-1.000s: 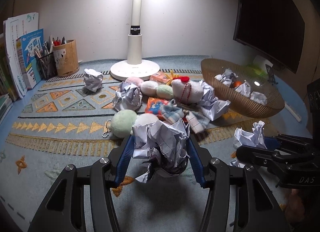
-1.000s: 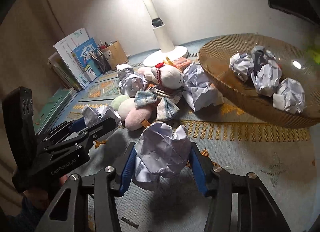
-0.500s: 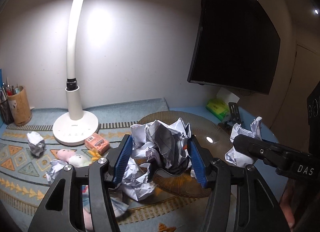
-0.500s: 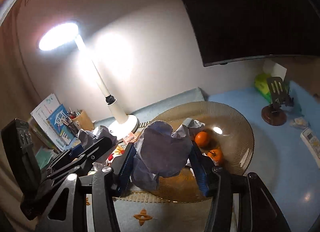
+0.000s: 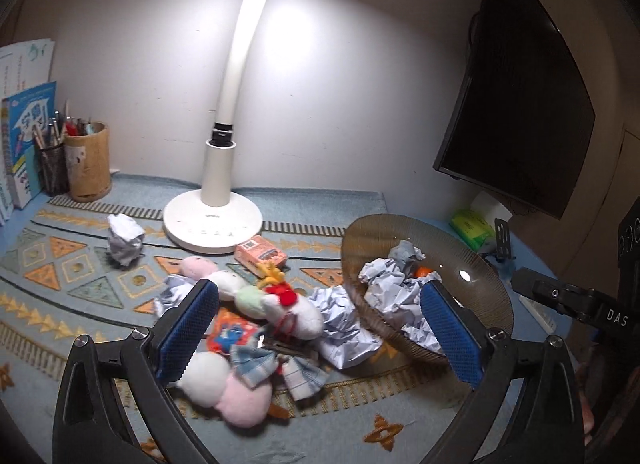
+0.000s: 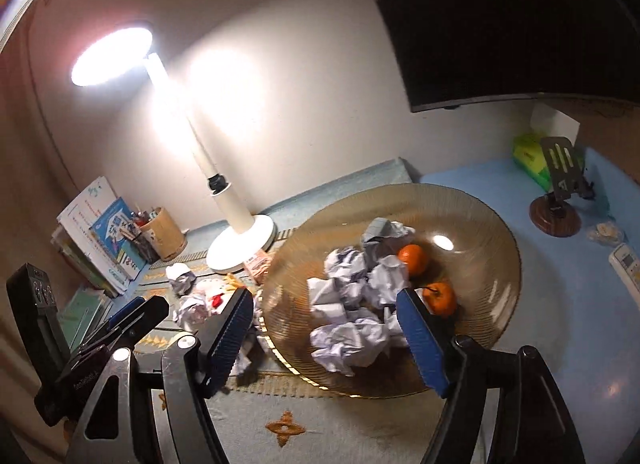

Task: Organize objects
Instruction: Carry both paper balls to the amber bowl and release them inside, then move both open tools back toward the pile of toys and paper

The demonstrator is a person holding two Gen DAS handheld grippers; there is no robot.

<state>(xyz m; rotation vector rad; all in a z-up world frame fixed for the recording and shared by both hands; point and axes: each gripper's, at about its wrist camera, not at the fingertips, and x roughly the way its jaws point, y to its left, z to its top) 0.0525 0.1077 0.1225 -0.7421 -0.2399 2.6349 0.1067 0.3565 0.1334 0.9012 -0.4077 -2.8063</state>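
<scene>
Left gripper (image 5: 320, 340): jaws spread wide, nothing between the blue pads (image 5: 188, 328); it hangs above the patterned mat (image 5: 72, 276), w/ the toy pile seen through the gap. Right gripper (image 6: 326, 338): jaws likewise wide apart and empty, held over the near rim of the amber ribbed glass bowl (image 6: 488, 248).

Bowl contents (right wrist view): heap of crumpled paper balls (image 6: 352, 304) toward the lamp side, two mandarins (image 6: 412, 260) just beside them, one mostly behind the right pad. In the left wrist view the bowl (image 5: 480, 264) looks tilted, but that may be fisheye distortion; cannot tell.

On the mat, left of the bowl: a large paper wad (image 5: 340, 324) touching the bowl's outer wall; a white plush w/ red yarn (image 5: 296, 312); pink, white and green plush balls (image 5: 224, 388) in a loose cluster; plaid cloth bits (image 5: 276, 368); a small orange box (image 5: 260, 256) near the lamp base (image 5: 212, 223). One lone paper ball (image 5: 125, 240) lies apart, left of the lamp base.

Background: pen cup (image 5: 86, 161) and books (image 5: 24, 143) at far left, dark monitor (image 5: 516, 99) on the wall, green tissue pack (image 5: 472, 223), phone stand (image 6: 558, 199) and remote (image 6: 626, 264) on the blue desktop.
</scene>
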